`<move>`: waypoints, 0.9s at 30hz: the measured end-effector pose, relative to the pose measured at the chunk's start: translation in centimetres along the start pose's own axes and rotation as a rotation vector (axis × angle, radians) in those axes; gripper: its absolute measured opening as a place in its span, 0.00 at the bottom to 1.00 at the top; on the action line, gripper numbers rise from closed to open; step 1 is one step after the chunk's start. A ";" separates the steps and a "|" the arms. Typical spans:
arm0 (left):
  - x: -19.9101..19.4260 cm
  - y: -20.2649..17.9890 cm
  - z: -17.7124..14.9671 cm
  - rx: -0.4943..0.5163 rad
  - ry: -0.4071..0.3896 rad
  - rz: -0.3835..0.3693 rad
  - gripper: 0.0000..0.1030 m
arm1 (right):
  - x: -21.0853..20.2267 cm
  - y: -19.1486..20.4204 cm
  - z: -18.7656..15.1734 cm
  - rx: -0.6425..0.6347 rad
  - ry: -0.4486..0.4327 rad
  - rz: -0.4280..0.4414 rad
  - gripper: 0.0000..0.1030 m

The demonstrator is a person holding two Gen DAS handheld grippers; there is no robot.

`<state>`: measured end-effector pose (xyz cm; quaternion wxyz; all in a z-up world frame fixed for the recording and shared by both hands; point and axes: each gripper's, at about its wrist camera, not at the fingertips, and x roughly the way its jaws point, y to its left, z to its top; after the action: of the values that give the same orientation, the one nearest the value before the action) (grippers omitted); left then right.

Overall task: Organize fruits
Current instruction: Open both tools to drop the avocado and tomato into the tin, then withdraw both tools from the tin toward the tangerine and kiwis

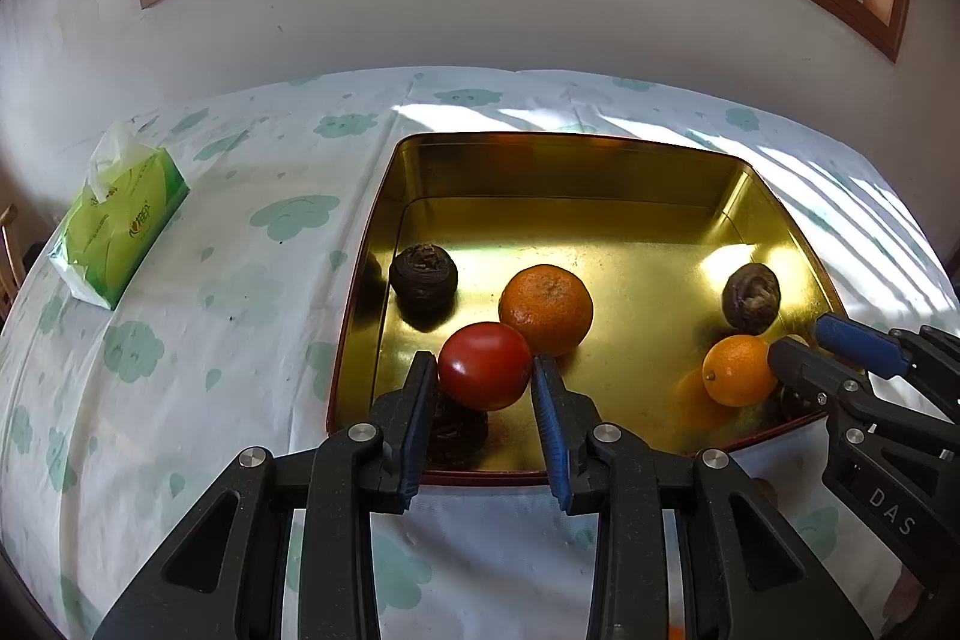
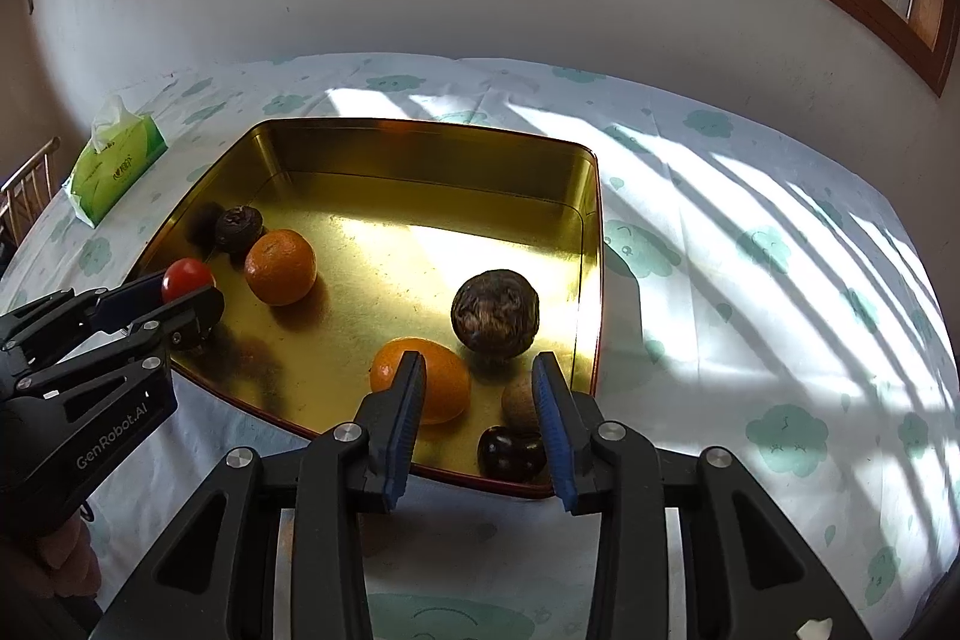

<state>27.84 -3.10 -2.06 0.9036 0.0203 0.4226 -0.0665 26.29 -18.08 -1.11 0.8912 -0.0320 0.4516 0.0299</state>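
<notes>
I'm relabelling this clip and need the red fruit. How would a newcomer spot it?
Start at the gold tin tray on the cloud-print tablecloth. At its near left corner the left gripper has its jaws shut on the tomato. It is the only smooth red fruit; its neighbours are orange or dark and wrinkled.

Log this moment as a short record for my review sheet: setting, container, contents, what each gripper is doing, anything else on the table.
setting: table with cloud-print cloth, under a window
container: gold tin tray
contents: red tomato, large orange, small orange, several dark wrinkled fruits, one at
left gripper: shut on the red tomato, above the tray's near edge
right gripper: open, over the tray's near right corner, holding nothing
other: green tissue pack, left of the tray
</notes>
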 end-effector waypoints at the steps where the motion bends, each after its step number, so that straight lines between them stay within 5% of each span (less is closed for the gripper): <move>1: 0.0 0.0 0.0 0.000 0.000 0.000 0.34 | 0.0 0.0 0.0 0.001 0.000 0.001 0.34; 5: -0.2 0.0 -0.1 -0.001 0.000 0.000 0.39 | -0.3 0.2 -0.2 0.001 -0.004 0.006 0.44; 27: -4.9 -0.6 -1.7 -0.016 -0.039 -0.016 0.42 | -4.0 1.5 -1.2 0.003 -0.052 0.033 0.44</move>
<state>23.34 -3.02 0.65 0.9113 0.0082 0.4057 -0.0705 22.84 -16.75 1.39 0.9021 -0.0222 0.4286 0.0446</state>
